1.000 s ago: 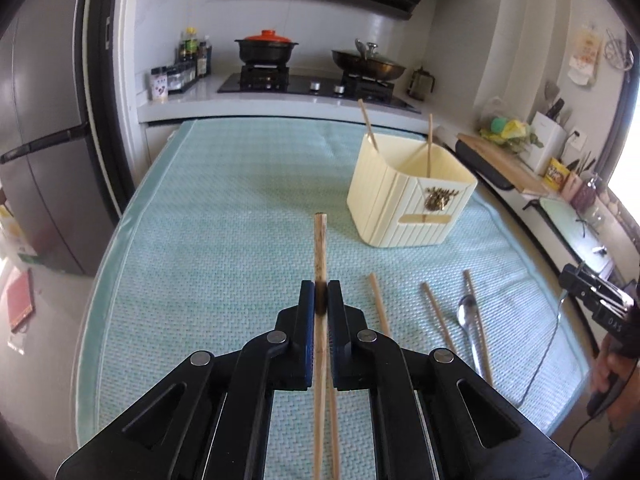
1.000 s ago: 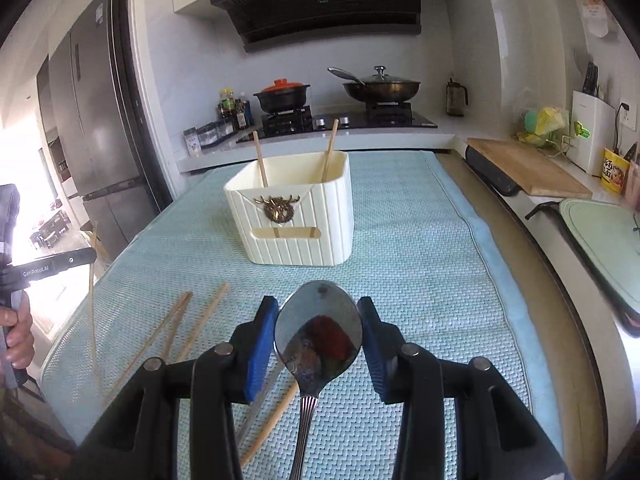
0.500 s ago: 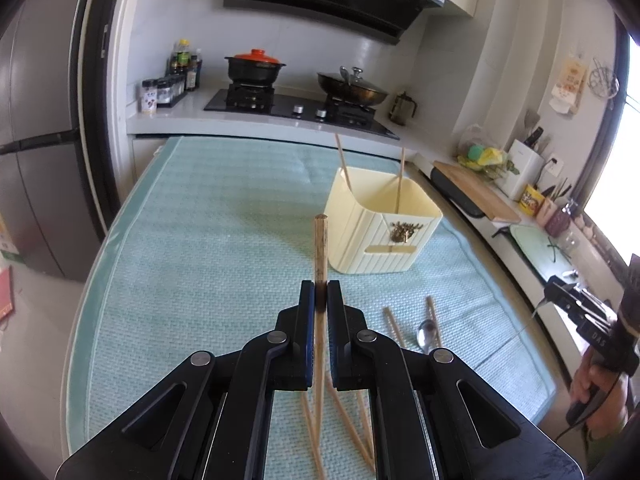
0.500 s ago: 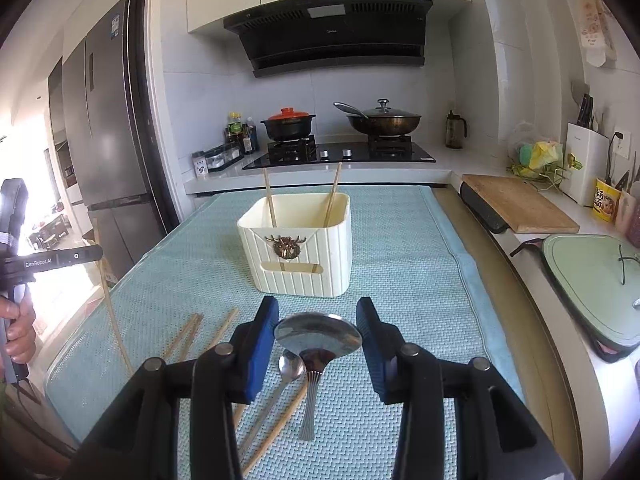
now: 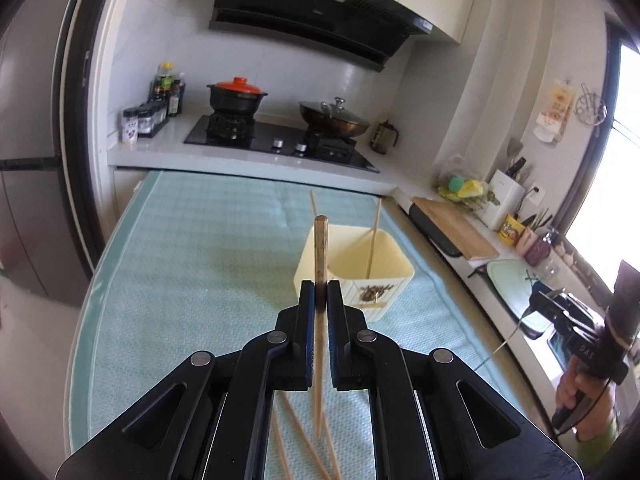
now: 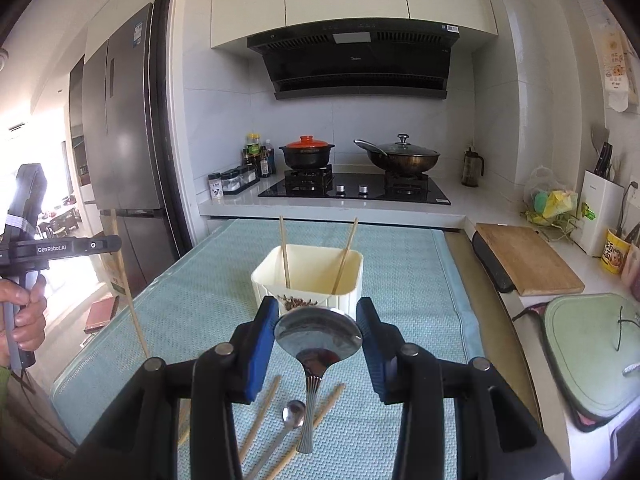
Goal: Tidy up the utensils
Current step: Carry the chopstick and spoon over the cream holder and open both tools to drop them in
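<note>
My left gripper is shut on a wooden chopstick that stands up between its fingers, lifted above the teal mat. Beyond it sits the cream utensil holder with two chopsticks leaning inside. My right gripper is shut on a large steel spoon by the edges of its bowl, handle hanging down. The same holder stands just past it. On the mat below lie a small spoon and several loose chopsticks. The left gripper with its chopstick shows at the far left.
The teal mat covers the table. Behind it is a counter with a stove, a red-lidded pot and a wok. A cutting board and a green tray lie to the right. A fridge stands left.
Both grippers have risen with what they hold, so the holder and mat sit lower and farther. The spoon's handle has come off the mat; loose chopsticks show beneath.
</note>
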`<state>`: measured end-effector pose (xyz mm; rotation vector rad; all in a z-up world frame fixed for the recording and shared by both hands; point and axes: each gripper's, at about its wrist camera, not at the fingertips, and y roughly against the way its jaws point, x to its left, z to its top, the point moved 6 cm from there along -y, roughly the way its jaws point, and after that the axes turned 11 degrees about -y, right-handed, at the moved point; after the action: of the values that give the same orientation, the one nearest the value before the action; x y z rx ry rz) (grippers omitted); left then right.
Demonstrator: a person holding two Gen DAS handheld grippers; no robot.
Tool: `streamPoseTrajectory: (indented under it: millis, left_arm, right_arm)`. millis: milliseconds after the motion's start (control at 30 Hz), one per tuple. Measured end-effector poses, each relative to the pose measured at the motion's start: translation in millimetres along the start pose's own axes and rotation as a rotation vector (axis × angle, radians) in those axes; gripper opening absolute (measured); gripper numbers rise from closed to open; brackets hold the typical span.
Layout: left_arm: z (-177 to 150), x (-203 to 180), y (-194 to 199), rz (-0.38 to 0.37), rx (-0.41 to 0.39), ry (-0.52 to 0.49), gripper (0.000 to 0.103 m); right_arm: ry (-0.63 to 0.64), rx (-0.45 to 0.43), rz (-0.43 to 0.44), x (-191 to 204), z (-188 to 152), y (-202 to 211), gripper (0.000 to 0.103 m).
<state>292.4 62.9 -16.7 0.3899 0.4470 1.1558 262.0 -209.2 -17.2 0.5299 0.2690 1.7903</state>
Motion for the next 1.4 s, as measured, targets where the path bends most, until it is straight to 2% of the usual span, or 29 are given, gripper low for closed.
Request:
streamPoseTrajectory:
  millis: [367, 567, 733, 967, 1233, 1267, 1300, 1333, 1400]
  left_arm:
    - [108.9, -15.5, -36.0, 0.011, -0.115, -0.047, 0.004]
    - [133.3, -21.1, -89.2, 0.002, -0.113, -0.030, 0.004]
    - [122.2, -27.4, -150.8, -0.020, -0.036, -0.012, 0.004]
    - [80.2, -27.5, -229.8, -0.008, 0.126, -0.001, 0.004]
    - [56.3, -25.8, -261.4, 0.022, 0.217, -0.019, 0.005]
    - [57.2, -24.8, -262.1, 0.029, 0.219, -0.018, 0.007]
    - [58.4, -23.3, -261.2, 0.031, 0.220, -0.013, 0.015]
    - [60.0, -22.3, -257.0, 0.036, 0.217, -0.005, 0.028]
    - [66.2, -19.8, -240.6, 0.042, 0.190, 0.002, 0.040]
  right_arm:
    - [0.052, -0.104, 0.012, 19.1, 109.9, -46.5, 0.041]
    - [0.075, -0.134, -0.002, 24.1, 143.9, -96.5, 0.041]
    - [0.045, -0.036, -0.012, 6.2, 132.9, -156.4, 0.041]
    - [-0.016, 0.145, -0.046, -28.3, 89.2, -234.5, 0.041]
    - [-0.074, 0.245, -0.060, -50.3, 65.5, -277.4, 0.041]
    - [-0.079, 0.260, -0.056, -50.9, 63.6, -280.3, 0.042]
    - [-0.085, 0.256, -0.053, -51.3, 64.6, -281.2, 0.042]
    - [-0.085, 0.251, -0.058, -51.2, 66.6, -279.9, 0.044]
    - [-0.086, 0.232, -0.054, -50.3, 75.5, -272.7, 0.045]
